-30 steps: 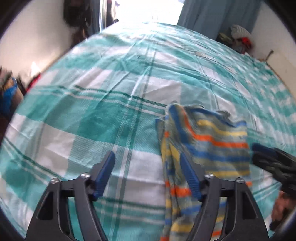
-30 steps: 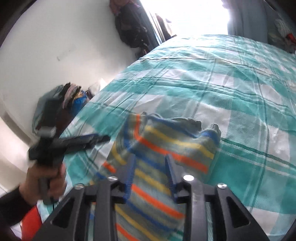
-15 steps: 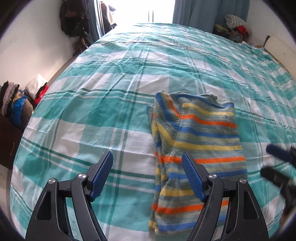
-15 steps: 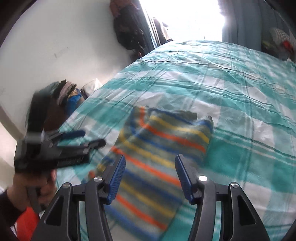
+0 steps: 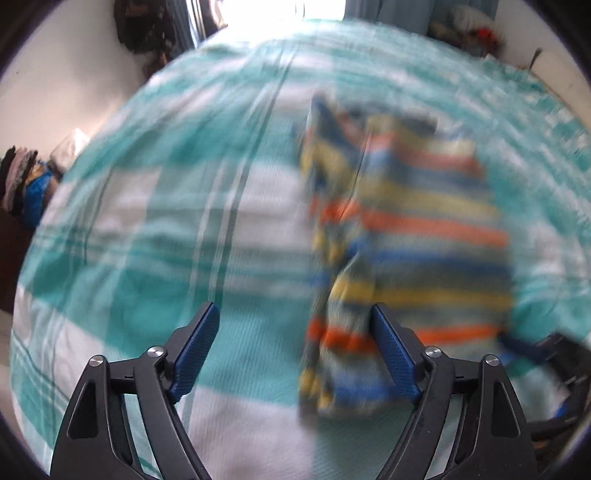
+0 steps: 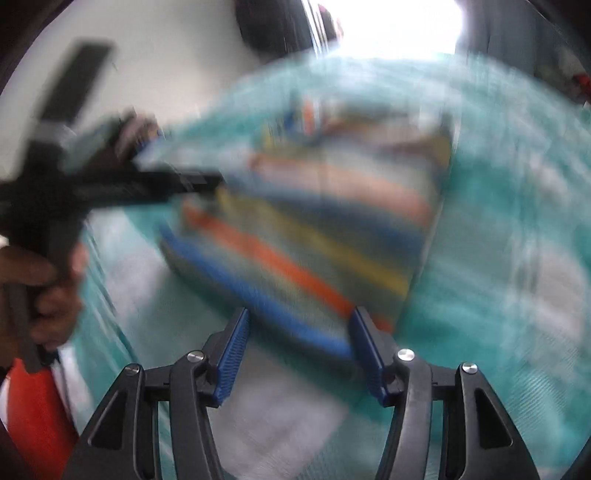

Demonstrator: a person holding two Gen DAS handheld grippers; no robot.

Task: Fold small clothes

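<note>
A small striped garment (image 5: 406, 236), with blue, orange and yellow bands, lies folded flat on the teal checked bed sheet (image 5: 155, 229). Both views are blurred by motion. My left gripper (image 5: 295, 350) is open and empty, low over the sheet at the garment's near left edge. My right gripper (image 6: 299, 350) is open and empty, just in front of the garment (image 6: 317, 221). The right gripper shows at the lower right of the left wrist view (image 5: 546, 350). The left gripper and the hand holding it show at the left of the right wrist view (image 6: 110, 184).
The bed sheet (image 6: 517, 258) fills both views. A pile of clothes (image 5: 26, 181) lies by the wall to the left of the bed. Dark clothes (image 5: 147, 26) hang near the bright window behind. More items (image 5: 472, 29) sit at the far right corner.
My right gripper has let go of the garment and opened. Both grippers have since moved quickly closer to the garment, which now lies flat.
</note>
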